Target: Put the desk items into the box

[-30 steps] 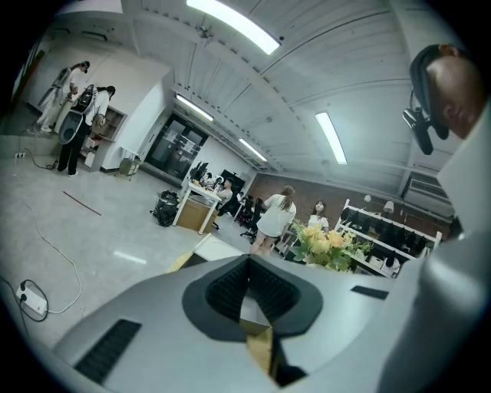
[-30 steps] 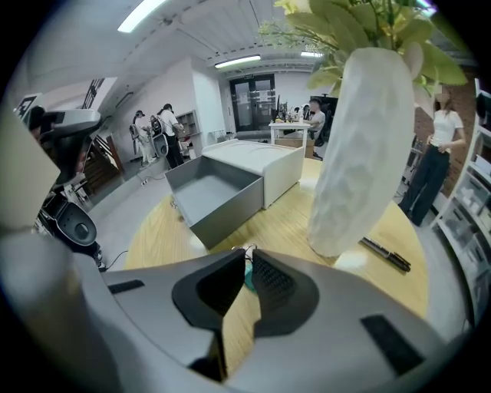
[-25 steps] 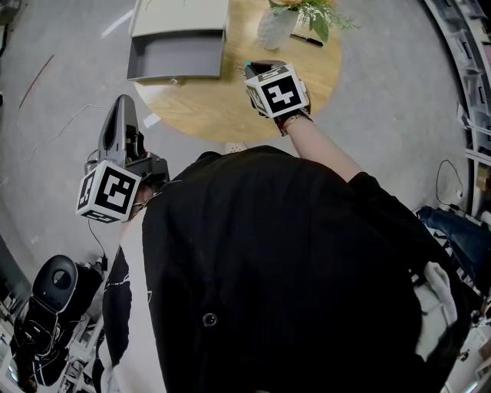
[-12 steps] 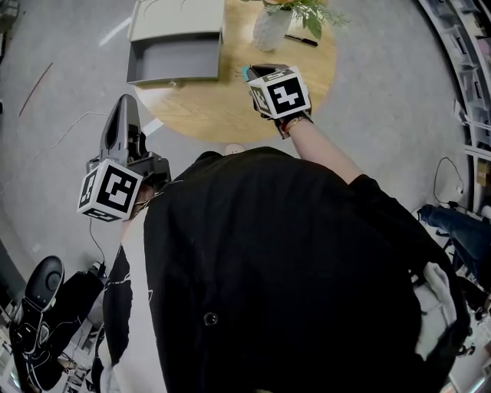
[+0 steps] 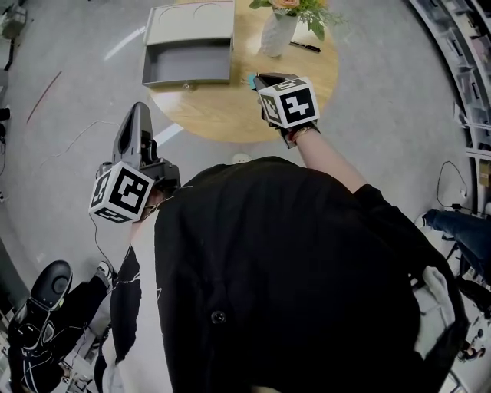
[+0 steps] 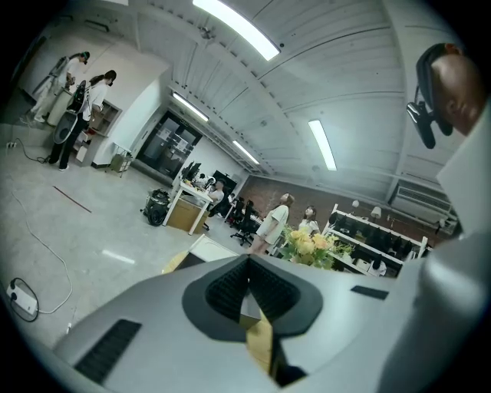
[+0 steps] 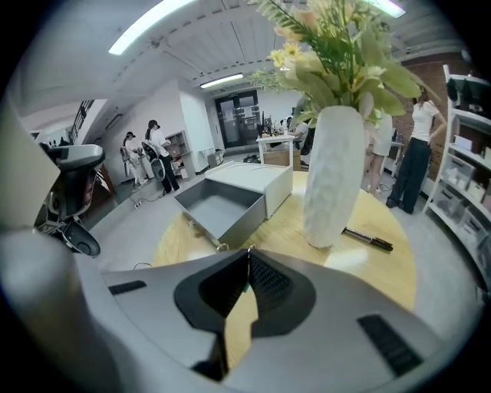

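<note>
Over the near edge of the round table (image 5: pixel 222 115): right gripper (image 5: pixel 265 77), angled down, jaws together on a thin teal item (image 5: pixel 251 79). Left gripper (image 5: pixel 138 115): roughly level, off the table's left, jaws together, empty. Grey box (image 5: pixel 188 23) just ahead, drawer (image 5: pixel 186 65) open, nothing inside. Vase (image 5: pixel 278 34); pen (image 5: pixel 305 47) beside it.

Smooth wood-grain table (image 5: pixel 222 115), matt grey box (image 5: pixel 188 67), vase (image 7: pixel 335 176) with dimpled matt surface, polished, faintly glossy floor (image 5: pixel 61 161)
</note>
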`<state>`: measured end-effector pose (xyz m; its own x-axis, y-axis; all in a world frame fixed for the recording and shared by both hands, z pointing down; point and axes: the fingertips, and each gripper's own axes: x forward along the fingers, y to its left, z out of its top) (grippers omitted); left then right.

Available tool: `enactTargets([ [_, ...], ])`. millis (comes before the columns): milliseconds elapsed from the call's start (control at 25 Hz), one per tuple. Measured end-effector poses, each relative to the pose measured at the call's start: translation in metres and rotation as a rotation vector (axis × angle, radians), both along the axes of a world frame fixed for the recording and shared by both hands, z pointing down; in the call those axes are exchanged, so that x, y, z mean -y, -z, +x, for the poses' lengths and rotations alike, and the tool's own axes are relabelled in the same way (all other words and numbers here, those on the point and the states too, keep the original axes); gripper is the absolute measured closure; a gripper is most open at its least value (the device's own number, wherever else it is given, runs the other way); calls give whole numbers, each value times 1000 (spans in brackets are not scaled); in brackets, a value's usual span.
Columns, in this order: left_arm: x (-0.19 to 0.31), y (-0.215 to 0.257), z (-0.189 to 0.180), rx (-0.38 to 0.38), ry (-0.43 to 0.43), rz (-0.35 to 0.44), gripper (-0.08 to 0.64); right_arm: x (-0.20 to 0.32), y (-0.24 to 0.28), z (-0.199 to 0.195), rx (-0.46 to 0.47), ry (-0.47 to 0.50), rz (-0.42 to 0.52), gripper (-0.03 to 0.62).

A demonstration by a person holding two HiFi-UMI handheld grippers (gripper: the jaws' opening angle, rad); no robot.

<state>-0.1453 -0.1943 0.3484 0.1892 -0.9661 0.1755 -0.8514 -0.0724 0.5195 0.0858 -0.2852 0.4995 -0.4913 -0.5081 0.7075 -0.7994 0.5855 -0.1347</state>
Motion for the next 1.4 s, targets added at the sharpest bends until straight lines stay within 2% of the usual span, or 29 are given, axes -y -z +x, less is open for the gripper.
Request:
enactTargets([
  [240,-25,13,-10,-1,-32,16,549,-31,24,-9,35,-45,25,581],
  [640,-92,11,-27,-19,-57,-7,549,-110,33,-26,40,-69,14,581],
  [960,-153,-4,-36,-47,-21,-26,549,-166,31,-45,51,-23,10,581],
  [1400,-204,-14,-54,-51,39,-27,549,-202,63,-98,176,61,64,580],
])
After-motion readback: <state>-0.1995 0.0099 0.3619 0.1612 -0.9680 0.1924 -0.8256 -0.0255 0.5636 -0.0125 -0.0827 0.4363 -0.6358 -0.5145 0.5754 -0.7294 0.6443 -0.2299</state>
